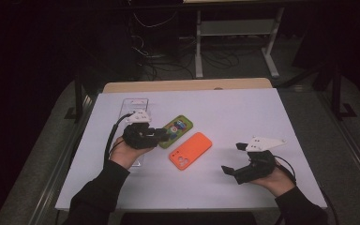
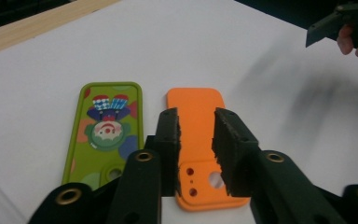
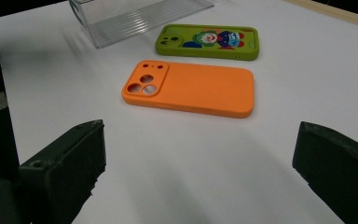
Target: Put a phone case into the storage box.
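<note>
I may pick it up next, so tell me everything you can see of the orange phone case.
The orange phone case is a plain, matte, rubbery-looking shell with rounded corners and a raised camera block pierced by three large and two small holes. It lies flat, back up, on the white table, beside the green cartoon-printed case with a gap between them. Nothing touches it; the left hand-held gripper hovers over its camera end, jaws slightly apart.

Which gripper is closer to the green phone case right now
Left. The left gripper hovers right at the green phone case, jaws nearly closed. The right gripper sits open farther off, beyond the orange phone case.
</note>
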